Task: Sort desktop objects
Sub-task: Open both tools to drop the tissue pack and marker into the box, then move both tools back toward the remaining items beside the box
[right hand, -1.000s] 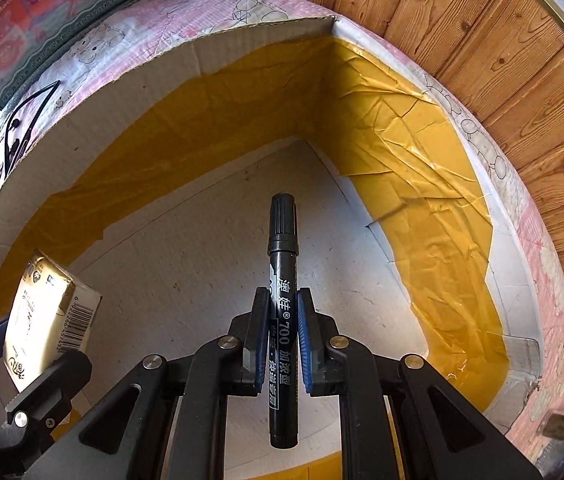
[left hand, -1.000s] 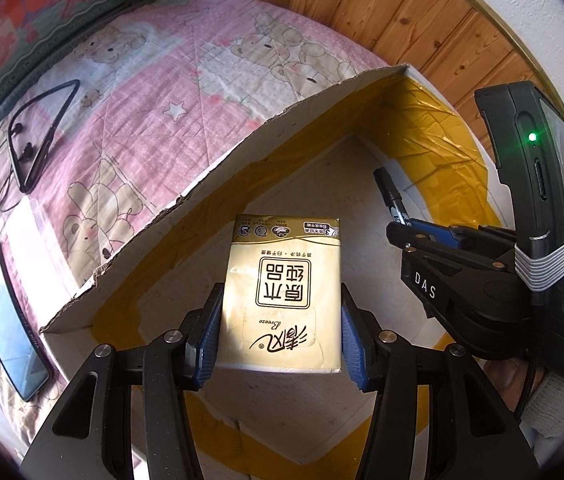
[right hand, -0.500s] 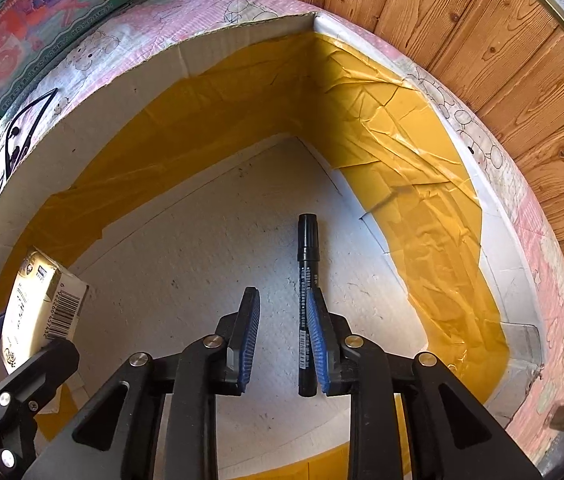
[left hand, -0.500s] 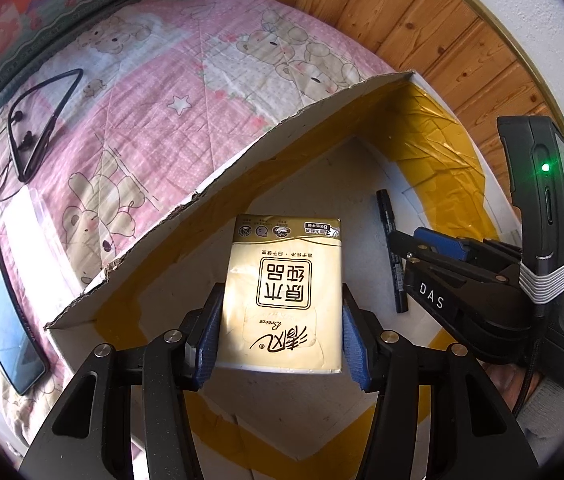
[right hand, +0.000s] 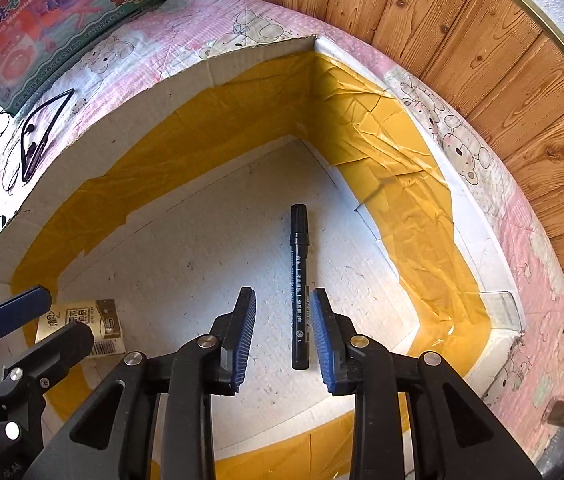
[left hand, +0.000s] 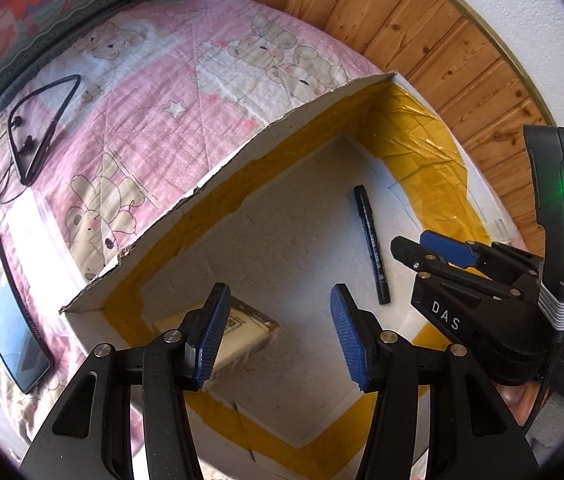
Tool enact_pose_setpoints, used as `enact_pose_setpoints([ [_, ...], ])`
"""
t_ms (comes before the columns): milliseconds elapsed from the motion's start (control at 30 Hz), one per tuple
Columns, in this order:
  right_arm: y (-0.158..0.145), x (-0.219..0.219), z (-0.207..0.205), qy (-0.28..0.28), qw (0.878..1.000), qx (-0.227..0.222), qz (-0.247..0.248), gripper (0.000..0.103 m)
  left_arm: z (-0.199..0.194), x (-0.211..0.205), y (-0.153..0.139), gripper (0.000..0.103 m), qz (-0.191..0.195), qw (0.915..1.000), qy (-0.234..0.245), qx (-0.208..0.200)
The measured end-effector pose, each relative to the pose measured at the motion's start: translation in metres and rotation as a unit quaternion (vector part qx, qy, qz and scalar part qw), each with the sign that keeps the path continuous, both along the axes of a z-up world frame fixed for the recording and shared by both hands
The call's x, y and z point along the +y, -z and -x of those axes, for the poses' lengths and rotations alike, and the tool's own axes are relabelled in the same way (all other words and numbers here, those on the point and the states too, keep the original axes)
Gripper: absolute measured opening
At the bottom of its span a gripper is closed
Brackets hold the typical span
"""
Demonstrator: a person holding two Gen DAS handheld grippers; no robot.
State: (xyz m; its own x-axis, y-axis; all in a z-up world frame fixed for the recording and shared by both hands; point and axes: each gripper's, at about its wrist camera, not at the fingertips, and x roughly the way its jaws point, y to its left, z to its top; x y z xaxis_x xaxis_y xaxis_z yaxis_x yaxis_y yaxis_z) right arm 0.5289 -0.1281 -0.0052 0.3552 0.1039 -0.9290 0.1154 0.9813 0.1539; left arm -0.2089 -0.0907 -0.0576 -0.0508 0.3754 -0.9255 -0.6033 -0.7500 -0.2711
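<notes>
Left wrist view looks down on a pink quilt (left hand: 154, 136) printed with bears, spread over the whole surface, with a wood-panelled wall (left hand: 421, 40) behind it. On the quilt sits an open cardboard box (left hand: 218, 184), white inside and lined with yellow tape (right hand: 381, 140) along its walls and seams.

Over the box hover both tools. The left gripper (left hand: 278, 336) has its jaws spread wide with nothing between them. The right gripper (right hand: 282, 336) has its jaws parted too, gripping nothing, though the pen shows in the gap below.

To the left of the box a phone (left hand: 8, 312) lies flat on the quilt, screen up. Farther back lies a black neckband headset (left hand: 42, 128) with its thin cable trailing beside it. A colourful toy carton (right hand: 54, 20) stands at the far edge.

Inside the box, a tissue pack (left hand: 248, 334) lies on the floor in the near left corner, partly hidden by a left finger. The black pen (right hand: 299, 288) lies flat on the box floor toward the right, well apart from the pack, cap pointing to the far corner.
</notes>
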Motion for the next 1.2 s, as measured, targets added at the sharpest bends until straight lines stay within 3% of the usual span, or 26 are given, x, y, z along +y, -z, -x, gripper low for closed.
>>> enact_pose_setpoints([
  [367, -0.022, -0.002, 0.032, 0.01, 1.0, -0.025, -0.004, 0.034, -0.012, -0.004, -0.02, 0.055, -0.007, 0.9995, 0.024, 0.02],
  [467, -0.029, -0.005, 0.044, 0.011, 0.999, -0.047, 0.015, 0.041, -0.019, -0.004, -0.026, 0.055, -0.011, 0.999, 0.032, 0.03],
  [600, -0.037, -0.005, 0.056, 0.004, 0.997, -0.073, 0.038, 0.042, -0.028, -0.004, -0.034, 0.055, -0.016, 0.9979, 0.046, 0.042],
  [1000, -0.066, -0.006, 0.121, 0.032, 0.984, -0.178, -0.012, 0.042, -0.057, -0.016, -0.058, 0.055, -0.025, 0.9908, 0.083, 0.104],
  [1200, -0.079, -0.009, 0.163, 0.049, 0.971, -0.232, -0.014, 0.042, -0.078, -0.027, -0.076, 0.055, -0.049, 0.9818, 0.108, 0.148],
])
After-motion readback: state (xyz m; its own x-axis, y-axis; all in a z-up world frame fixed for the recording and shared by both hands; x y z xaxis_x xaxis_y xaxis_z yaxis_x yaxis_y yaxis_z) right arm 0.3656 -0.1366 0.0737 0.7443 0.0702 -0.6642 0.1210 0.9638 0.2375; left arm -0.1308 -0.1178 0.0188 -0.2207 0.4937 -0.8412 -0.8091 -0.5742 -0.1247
